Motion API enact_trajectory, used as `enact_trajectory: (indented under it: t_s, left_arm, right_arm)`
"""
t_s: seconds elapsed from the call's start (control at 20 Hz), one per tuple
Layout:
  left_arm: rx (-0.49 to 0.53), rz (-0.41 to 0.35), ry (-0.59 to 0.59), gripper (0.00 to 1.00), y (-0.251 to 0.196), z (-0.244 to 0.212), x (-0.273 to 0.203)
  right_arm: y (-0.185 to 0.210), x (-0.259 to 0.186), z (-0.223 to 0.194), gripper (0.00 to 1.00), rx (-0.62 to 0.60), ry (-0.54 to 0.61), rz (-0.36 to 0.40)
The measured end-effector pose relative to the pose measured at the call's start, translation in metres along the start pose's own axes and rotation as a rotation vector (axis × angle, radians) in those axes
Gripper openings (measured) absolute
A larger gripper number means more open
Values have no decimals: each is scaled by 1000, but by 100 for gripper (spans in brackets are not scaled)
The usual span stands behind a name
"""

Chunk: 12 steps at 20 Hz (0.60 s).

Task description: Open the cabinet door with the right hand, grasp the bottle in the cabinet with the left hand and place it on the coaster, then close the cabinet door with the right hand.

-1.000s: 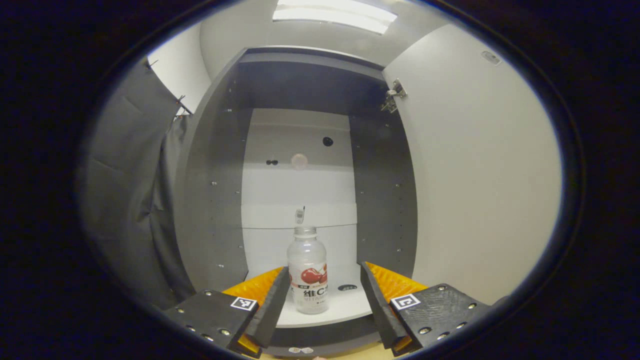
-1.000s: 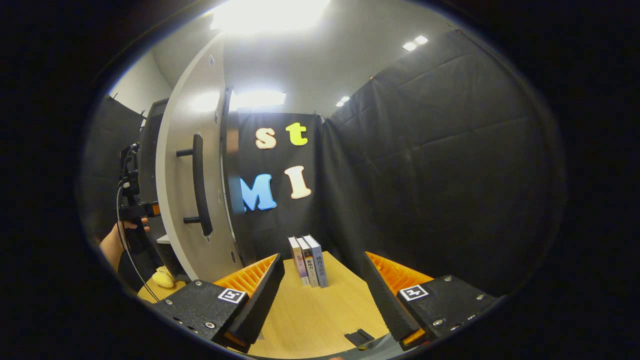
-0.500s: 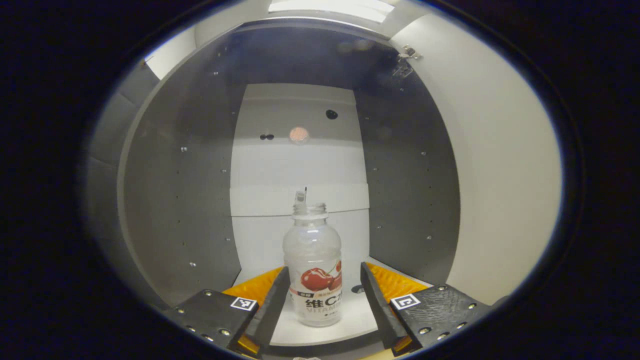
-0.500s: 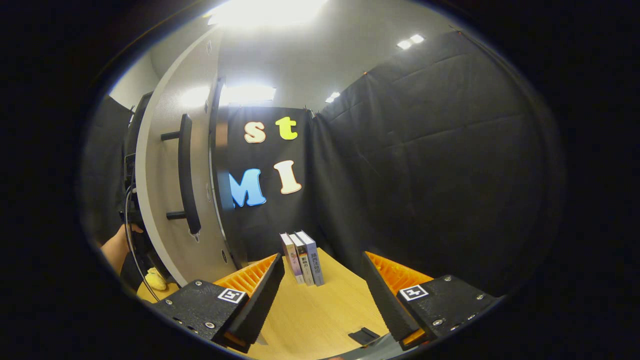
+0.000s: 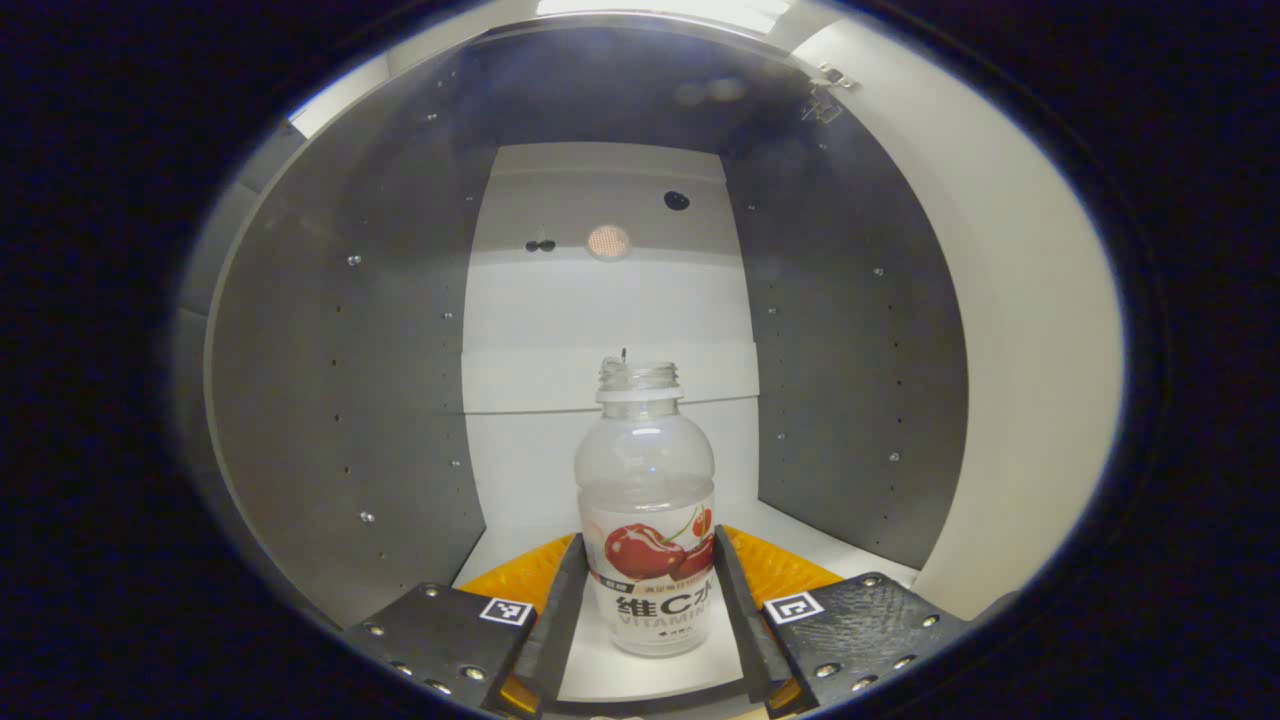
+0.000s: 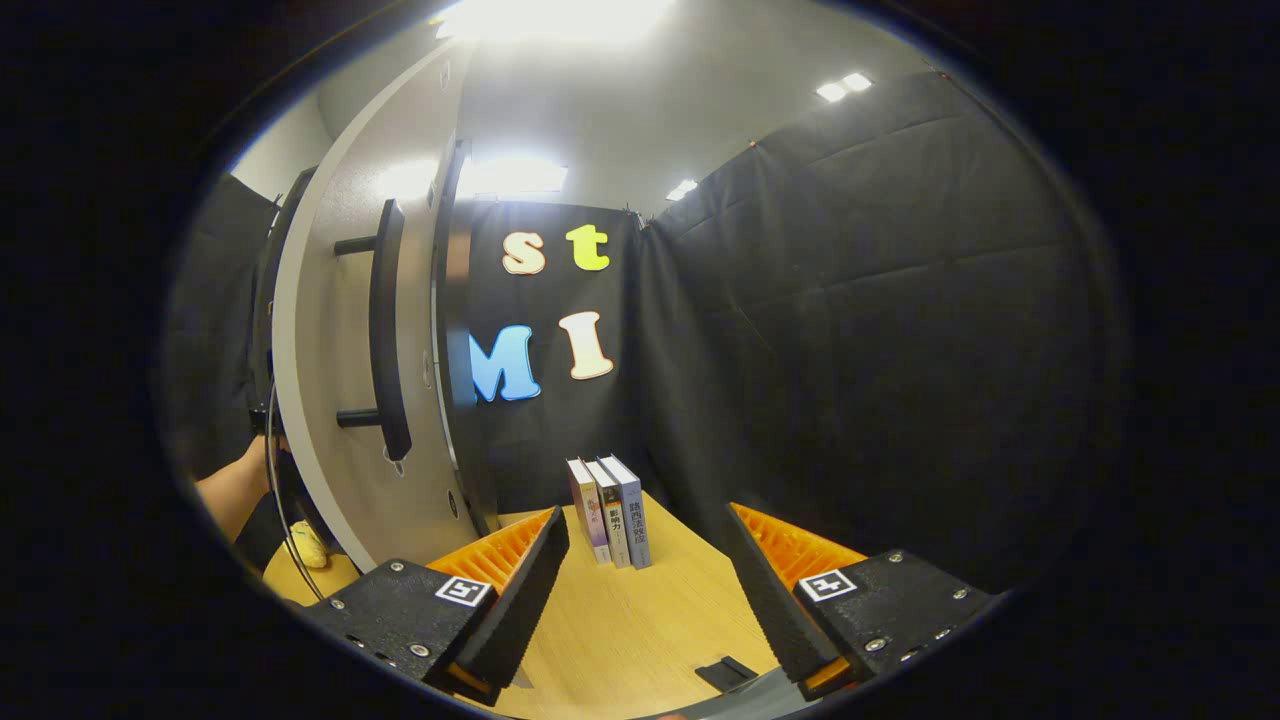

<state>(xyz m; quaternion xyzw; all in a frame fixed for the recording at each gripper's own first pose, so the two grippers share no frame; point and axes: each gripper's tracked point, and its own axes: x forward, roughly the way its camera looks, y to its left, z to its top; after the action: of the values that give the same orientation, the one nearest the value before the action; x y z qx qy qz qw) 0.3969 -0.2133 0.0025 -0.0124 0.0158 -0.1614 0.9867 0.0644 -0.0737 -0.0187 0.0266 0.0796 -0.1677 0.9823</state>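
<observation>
In the left gripper view, a clear plastic bottle with a red cherry label stands upright on the white bottom shelf of an open cabinet with dark grey side walls. The bottle's long axis runs straight up and down, and its open, capless neck points toward the top of the cabinet. The label faces the camera. The bottle sits near the front edge of the shelf, roughly midway between the two side walls.

The left gripper reaches into the cabinet at the level of the bottle's lower half. Its two fingers stand on either side of the label, very close against the bottle. Whether they already press on it cannot be told.

The pale cabinet door stands swung open at the right edge of this view, with a metal hinge near its top.

In the right gripper view, the right gripper hangs over a light wooden table, its fingers spread wide apart with nothing between them. The open door's outer face, with a long black bar handle, rises at the left. Beyond it, a person's forearm shows. Three upright books stand on the table against the black cloth wall. A small flat black object lies on the table near the gripper.
</observation>
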Motion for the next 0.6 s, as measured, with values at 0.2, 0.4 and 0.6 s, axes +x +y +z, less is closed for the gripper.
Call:
enact_trajectory:
  t_s: [0.2, 0.4, 0.6]
  left_arm:
    - [-9, 12, -30, 69, 2, 19, -22]
    - [-7, 25, -56, 68, 3, 35, -54]
    - [4, 51, -74, 68, -2, 42, -85]
  right_arm:
    - [-3, -3, 2, 96, 3, -4, 26]
    - [-7, -7, 4, 96, 12, -6, 61]
    - [-14, -13, 6, 96, 7, -6, 99]
